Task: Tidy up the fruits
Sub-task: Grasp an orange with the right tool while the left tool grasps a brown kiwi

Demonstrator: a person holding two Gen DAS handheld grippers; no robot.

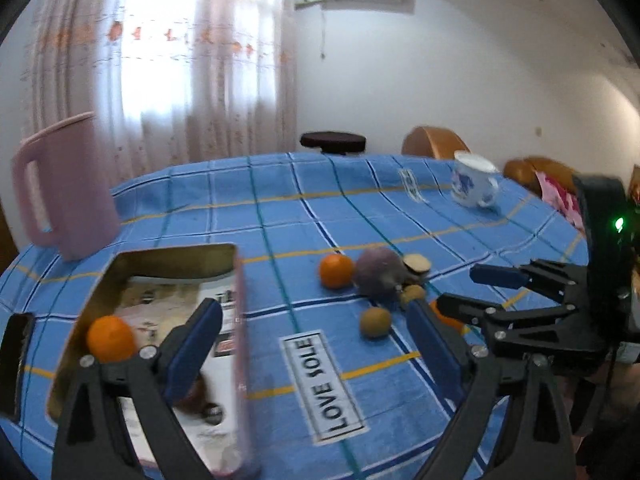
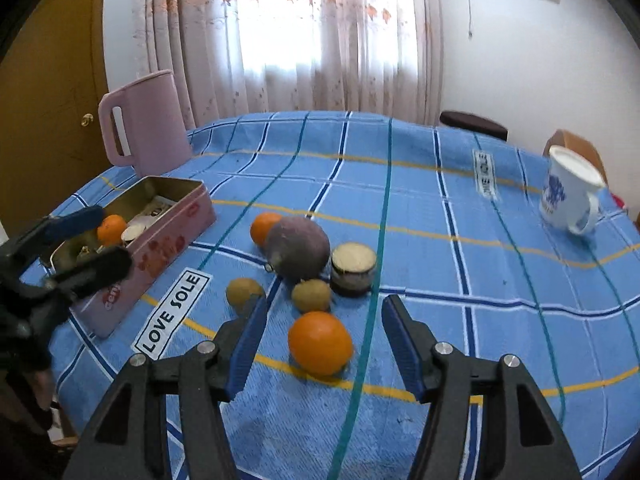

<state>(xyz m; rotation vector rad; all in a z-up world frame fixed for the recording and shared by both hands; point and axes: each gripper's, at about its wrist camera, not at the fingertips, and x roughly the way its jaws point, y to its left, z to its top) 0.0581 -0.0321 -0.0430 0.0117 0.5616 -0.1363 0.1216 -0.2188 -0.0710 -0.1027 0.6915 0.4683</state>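
A pink tin box [image 2: 160, 240] stands at the table's left and holds an orange [image 2: 111, 229]; the box [image 1: 160, 280] and its orange [image 1: 111, 338] also show in the left wrist view. My left gripper [image 1: 314, 312] is open and empty over the box's right rim. On the cloth lie an orange [image 2: 320, 342], a second orange [image 2: 264, 226], two kiwis [image 2: 244, 292] [image 2: 311, 295], a big purple fruit [image 2: 298, 248] and a cut purple piece [image 2: 353, 268]. My right gripper [image 2: 324, 310] is open, its fingers on either side of the near orange.
A pink jug [image 2: 144, 124] stands behind the box. A blue-and-white mug [image 2: 568, 196] stands at the far right. The blue checked tablecloth [image 2: 440, 240] covers the round table. Chairs and a dark stool [image 1: 333, 142] stand beyond the far edge.
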